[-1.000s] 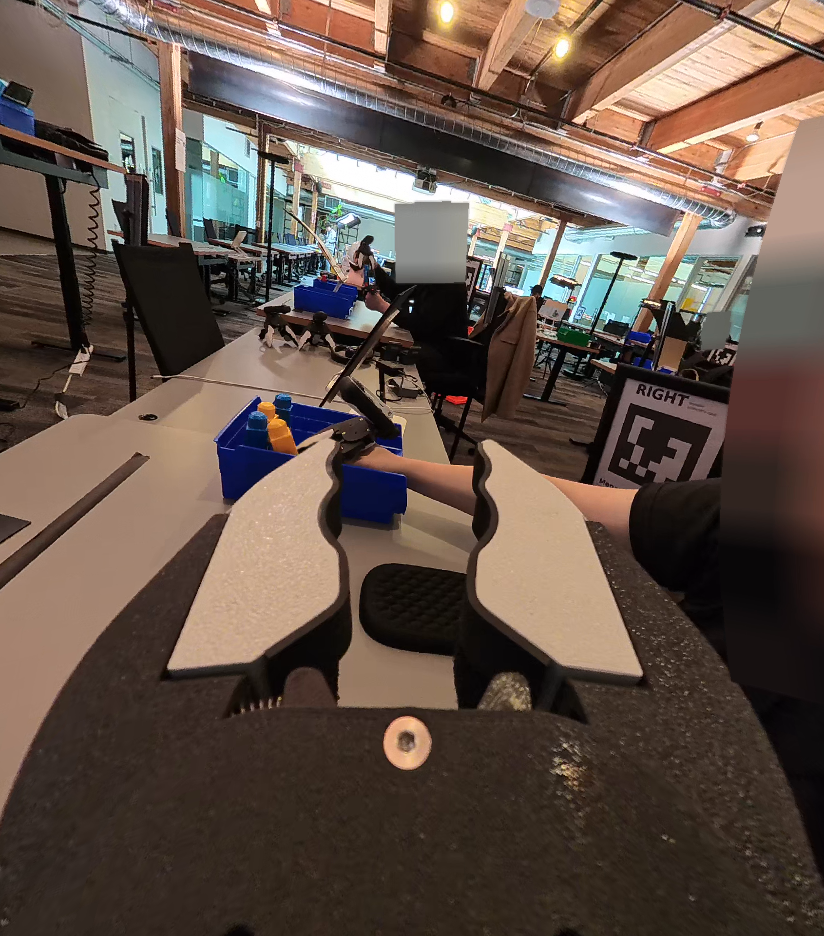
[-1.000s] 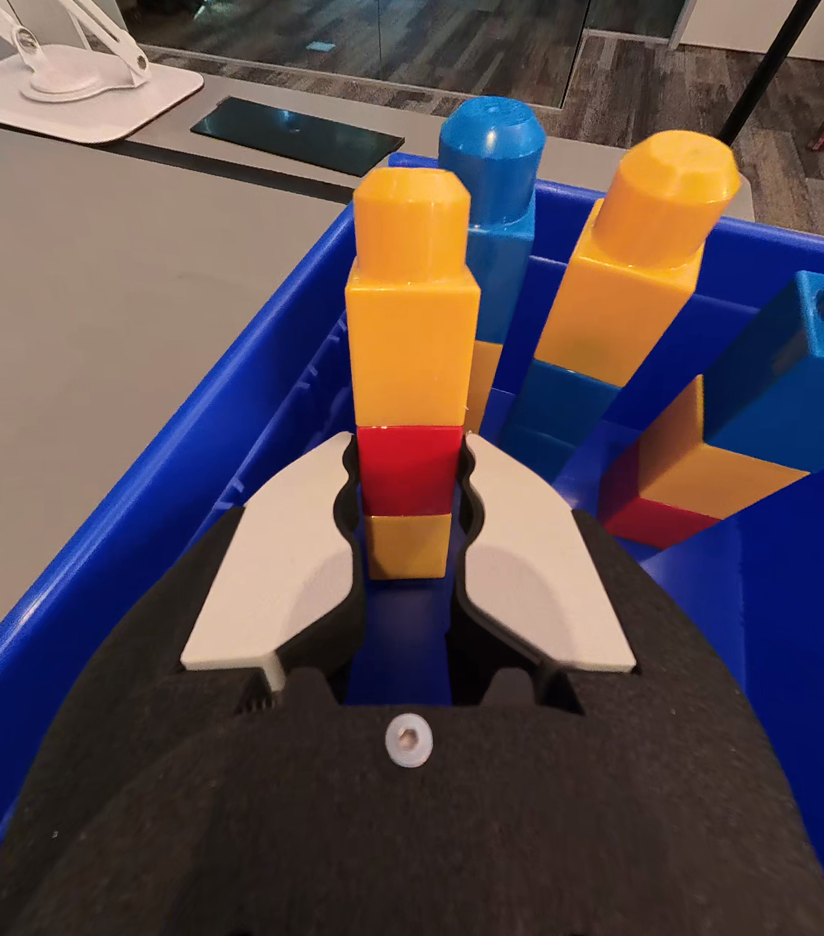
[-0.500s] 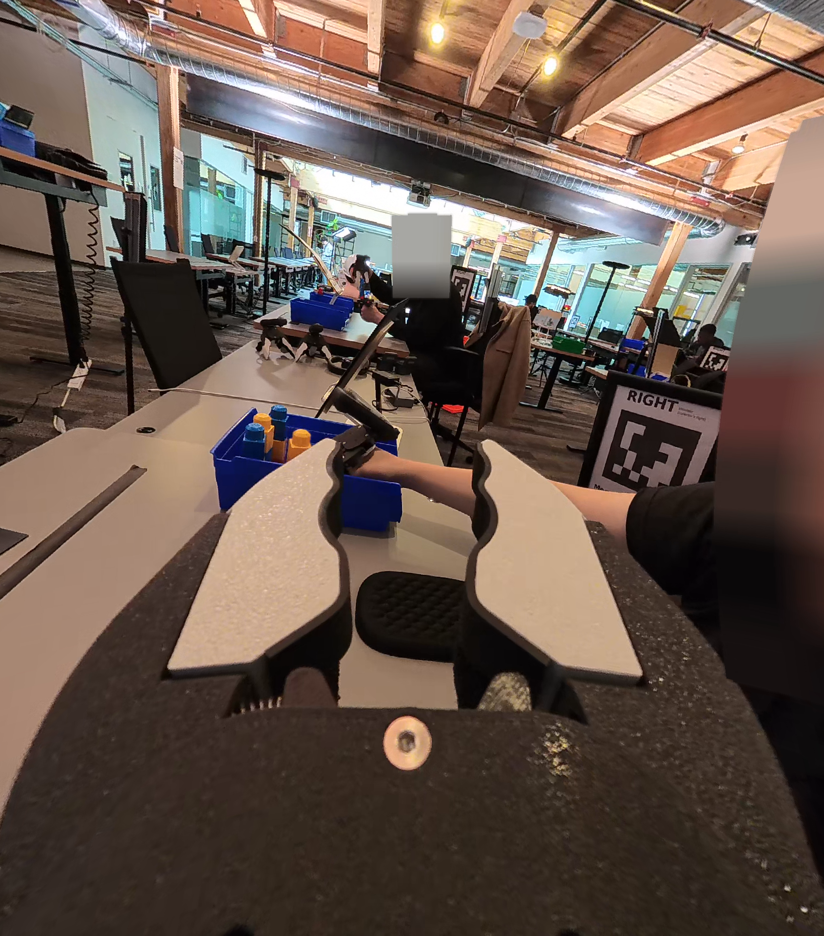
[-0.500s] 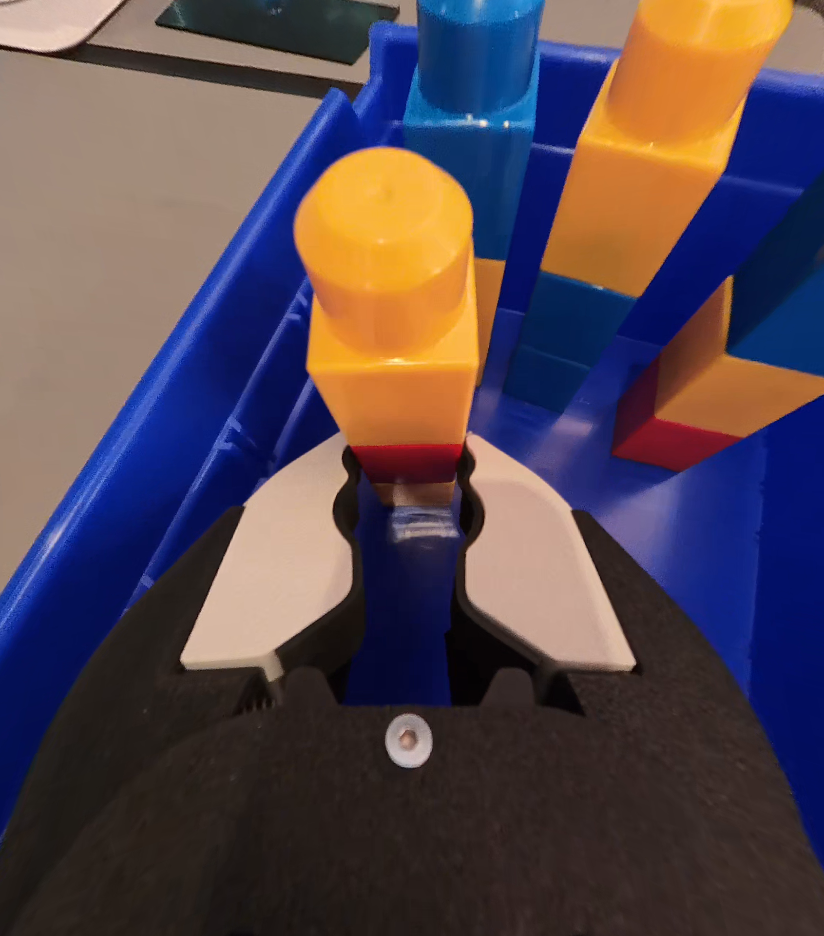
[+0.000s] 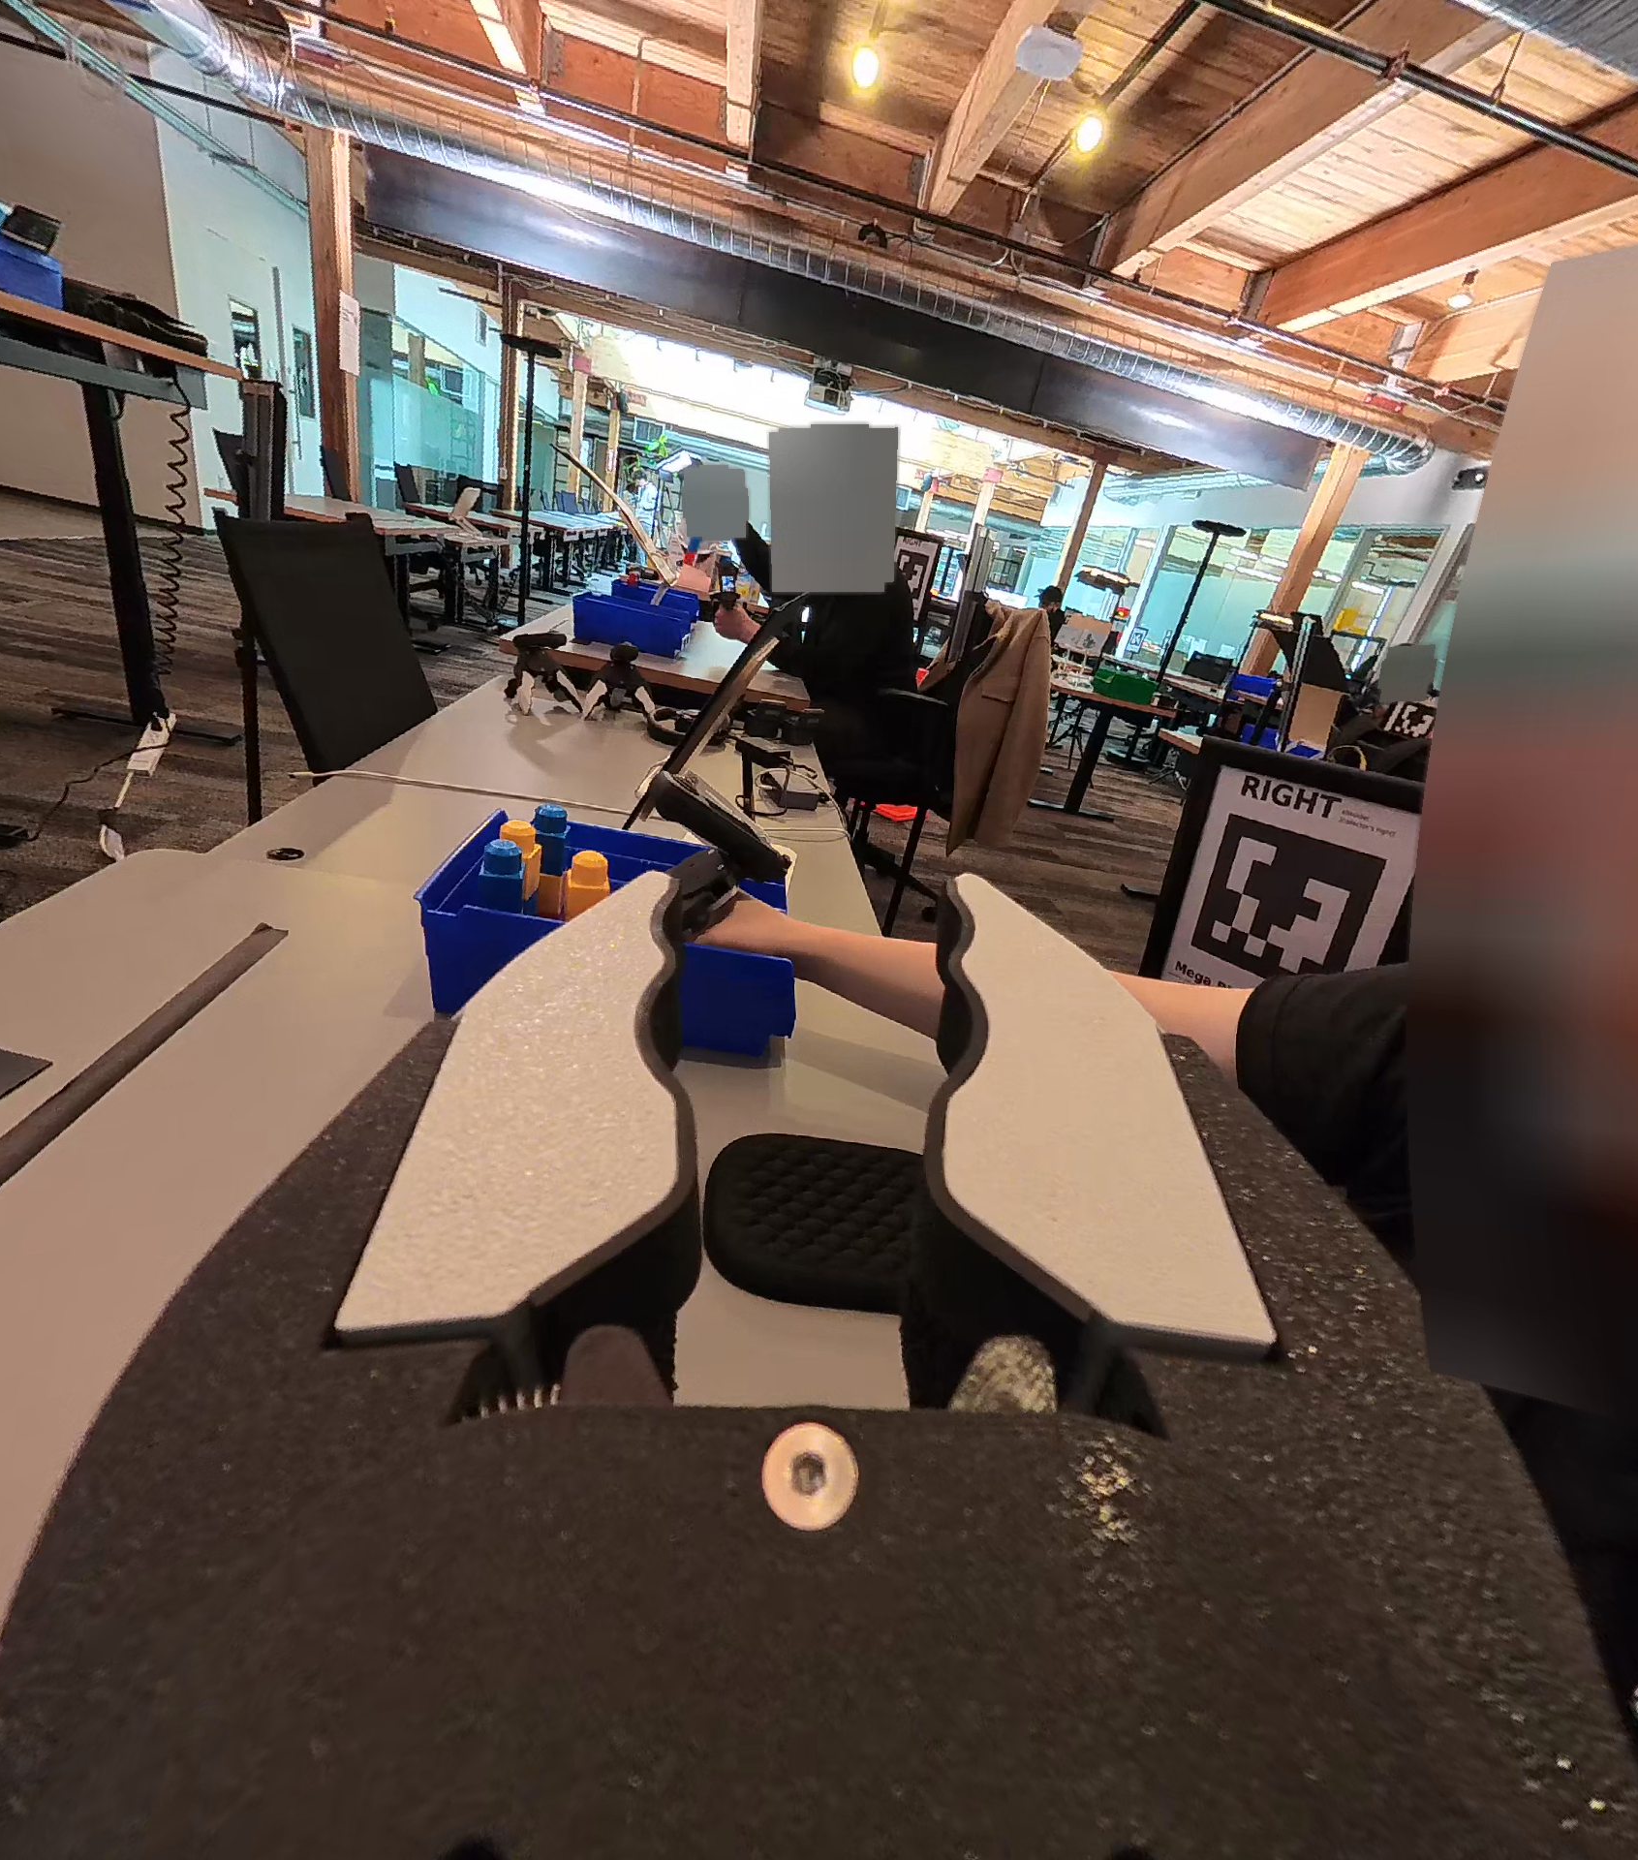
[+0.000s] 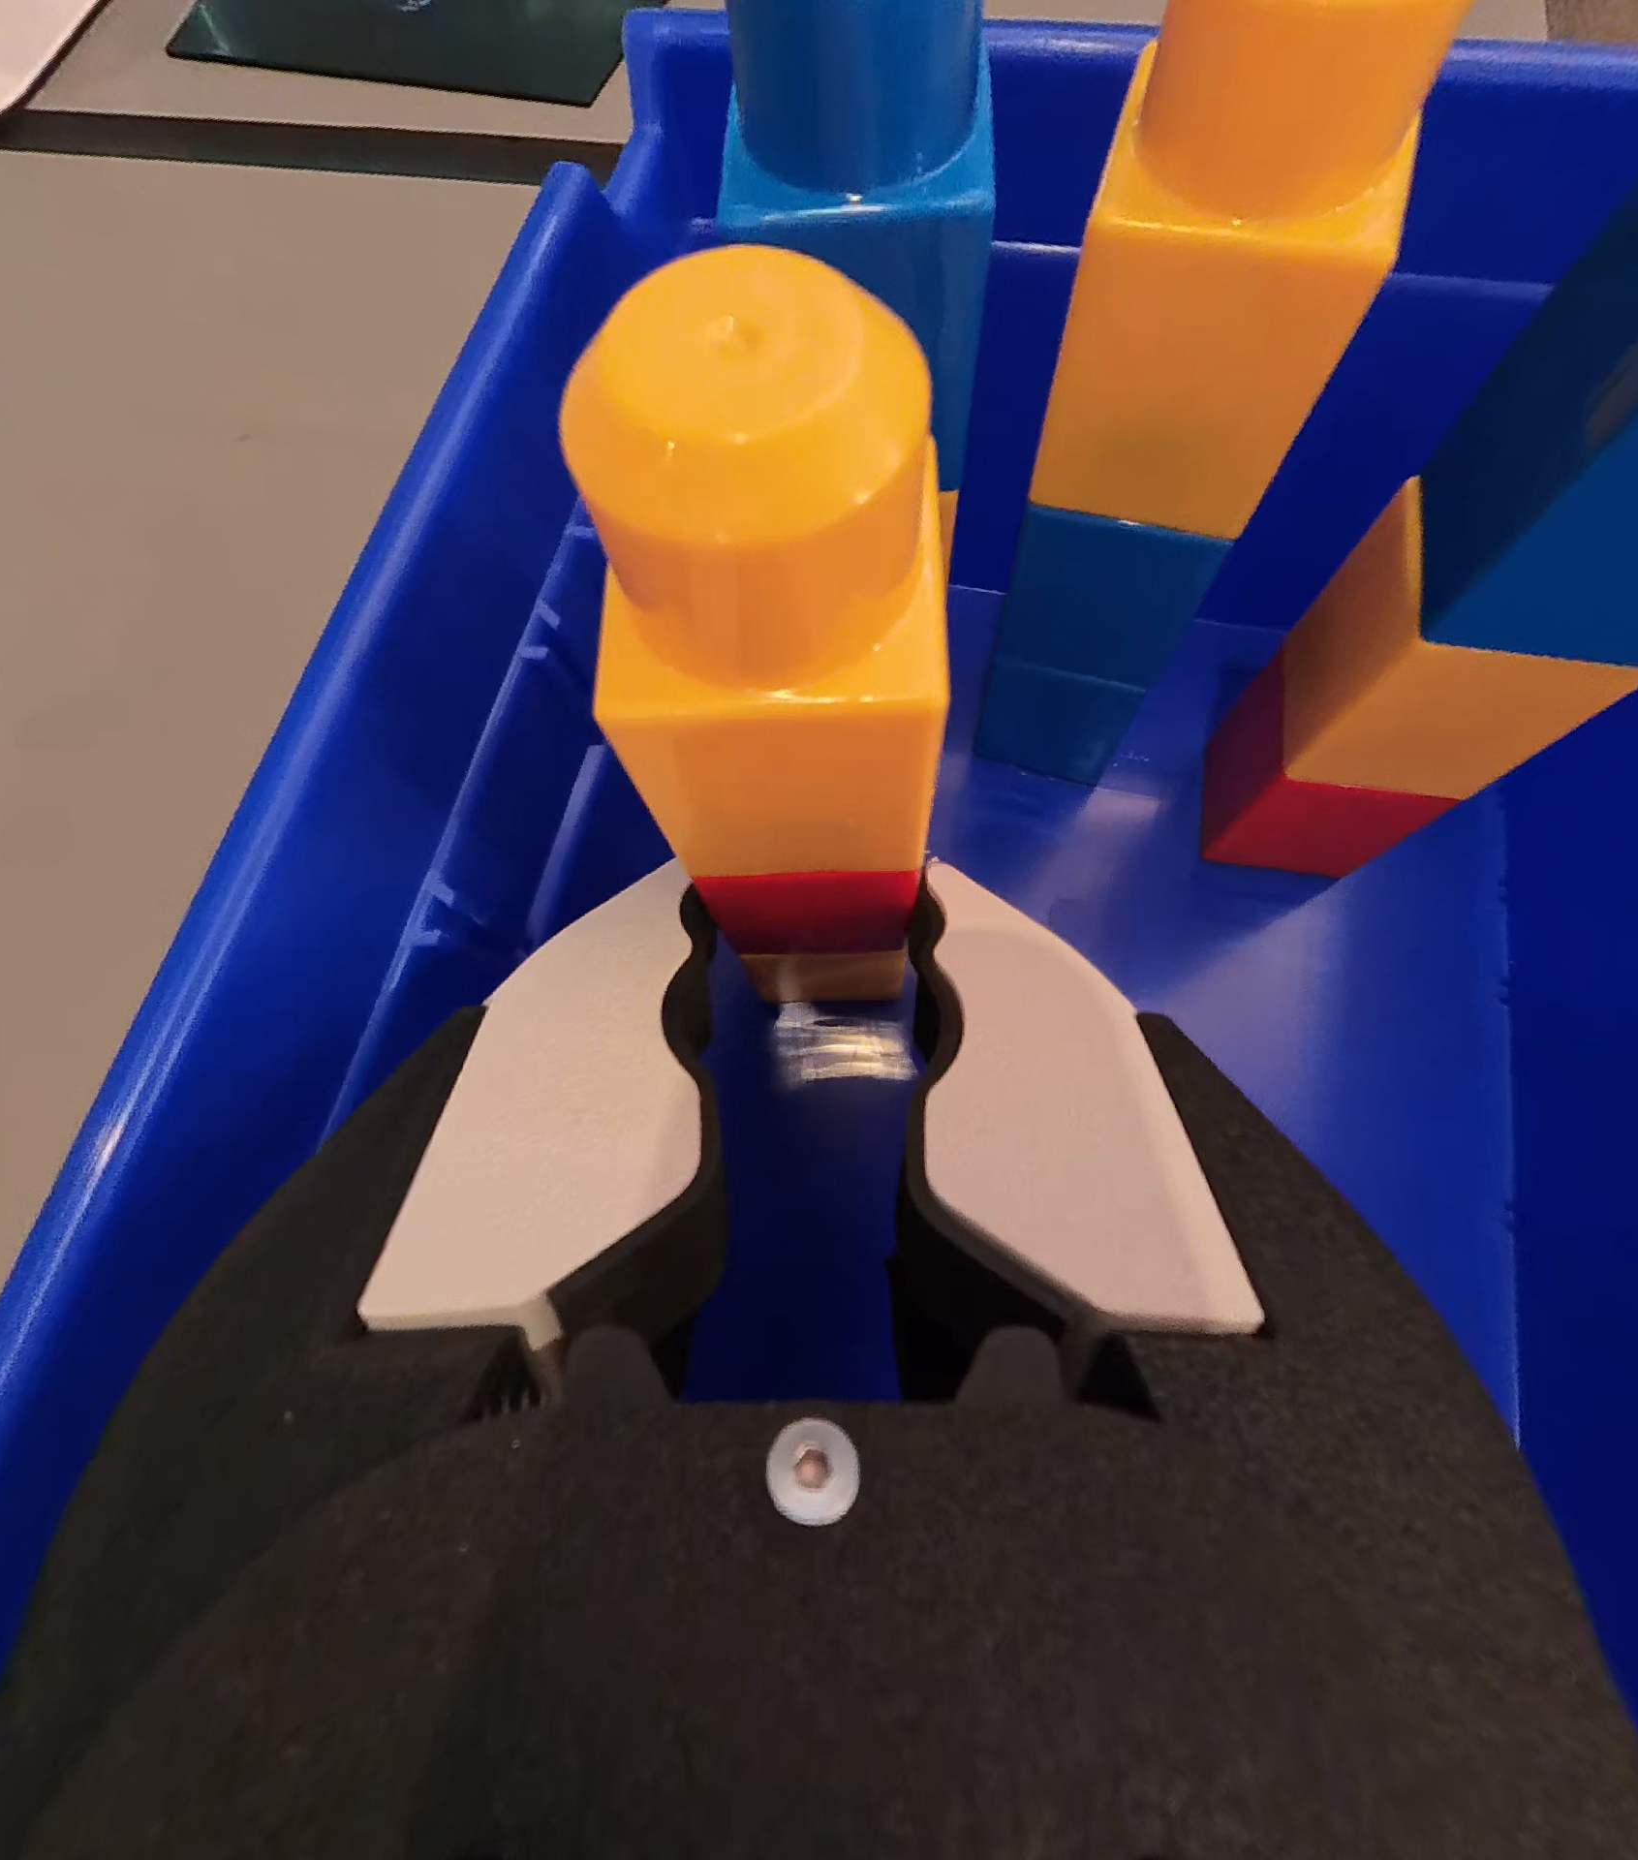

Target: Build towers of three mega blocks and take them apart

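Inside the blue bin, near its left wall, my right gripper clamps the yellow-red-yellow tower at its red block, while my left gripper stands open and empty, well short of the bin.

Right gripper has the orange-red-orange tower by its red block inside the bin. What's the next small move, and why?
Probably lift it straight up. The right gripper is shut on the red block, and the tower seems just off the blue bin floor, close to its left wall and the blue-topped tower behind. The open left gripper waits outside.
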`<act>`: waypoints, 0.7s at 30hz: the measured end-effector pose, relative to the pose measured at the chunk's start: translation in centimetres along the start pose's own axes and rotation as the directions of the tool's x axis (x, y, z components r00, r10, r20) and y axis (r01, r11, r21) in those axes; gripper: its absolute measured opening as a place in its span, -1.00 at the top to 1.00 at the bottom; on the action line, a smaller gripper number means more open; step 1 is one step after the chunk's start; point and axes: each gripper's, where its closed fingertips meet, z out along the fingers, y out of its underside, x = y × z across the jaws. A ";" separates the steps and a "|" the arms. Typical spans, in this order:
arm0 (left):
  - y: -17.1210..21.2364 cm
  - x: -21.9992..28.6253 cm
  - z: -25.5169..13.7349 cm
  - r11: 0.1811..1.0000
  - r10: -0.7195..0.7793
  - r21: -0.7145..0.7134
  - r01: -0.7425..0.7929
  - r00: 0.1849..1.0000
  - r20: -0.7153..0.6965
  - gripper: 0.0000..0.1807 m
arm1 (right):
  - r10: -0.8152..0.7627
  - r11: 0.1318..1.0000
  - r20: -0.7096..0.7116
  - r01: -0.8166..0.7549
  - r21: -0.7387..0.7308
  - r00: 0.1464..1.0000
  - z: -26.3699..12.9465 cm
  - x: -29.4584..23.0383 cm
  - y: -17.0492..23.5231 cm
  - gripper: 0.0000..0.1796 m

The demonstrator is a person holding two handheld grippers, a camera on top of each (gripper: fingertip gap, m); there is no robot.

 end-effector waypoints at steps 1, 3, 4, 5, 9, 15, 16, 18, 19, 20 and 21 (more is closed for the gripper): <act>0.0 0.0 0.0 1.000 0.000 0.002 0.000 1.000 0.001 0.48 | 0.008 1.000 -0.006 -0.008 -0.005 1.000 0.0 0.0 0.0 0.59; -0.1 0.0 -0.1 1.000 -0.003 0.006 0.003 1.000 0.001 0.48 | 0.015 1.000 -0.021 -0.015 -0.016 1.000 0.0 0.1 0.1 0.59; -0.1 0.0 -0.1 1.000 -0.005 0.007 0.005 1.000 0.001 0.48 | 0.015 1.000 -0.026 -0.016 -0.024 1.000 0.1 0.1 0.2 0.53; -0.1 0.0 -0.1 1.000 -0.006 0.009 0.006 1.000 0.000 0.48 | 0.014 0.999 -0.029 -0.015 -0.037 0.999 0.2 0.0 0.4 0.47; -0.1 0.1 -0.1 1.000 -0.005 0.007 0.005 1.000 -0.002 0.47 | 0.017 0.998 -0.037 -0.019 -0.064 0.999 0.0 -0.2 0.8 0.33; -0.5 0.1 -0.8 1.000 0.000 0.028 0.000 1.000 0.007 0.46 | -0.080 0.997 -0.101 0.081 0.007 0.992 -4.8 -0.3 -2.1 0.27; -0.6 0.1 -0.9 0.999 -0.002 0.035 0.001 1.000 0.009 0.46 | -0.126 0.992 -0.125 0.128 0.004 0.984 -6.0 -0.4 -2.9 0.26; -0.8 0.0 -1.1 0.999 -0.009 0.052 0.008 1.000 0.014 0.46 | -0.215 0.976 -0.194 0.219 0.001 0.957 -8.9 -0.6 -4.9 0.25; -0.9 0.0 -1.1 0.998 -0.013 0.060 0.012 1.000 0.014 0.46 | -0.259 0.964 -0.228 0.267 0.001 0.938 -10.5 -1.0 -6.2 0.25; -1.0 0.0 -1.0 0.998 -0.018 0.067 0.017 1.000 0.012 0.46 | -0.299 0.950 -0.266 0.313 0.008 0.916 -12.1 -1.6 -7.7 0.25; -1.0 0.0 -0.8 0.997 -0.022 0.072 0.022 1.000 0.007 0.46 | -0.335 0.933 -0.296 0.359 0.031 0.895 -13.6 -2.5 -9.4 0.24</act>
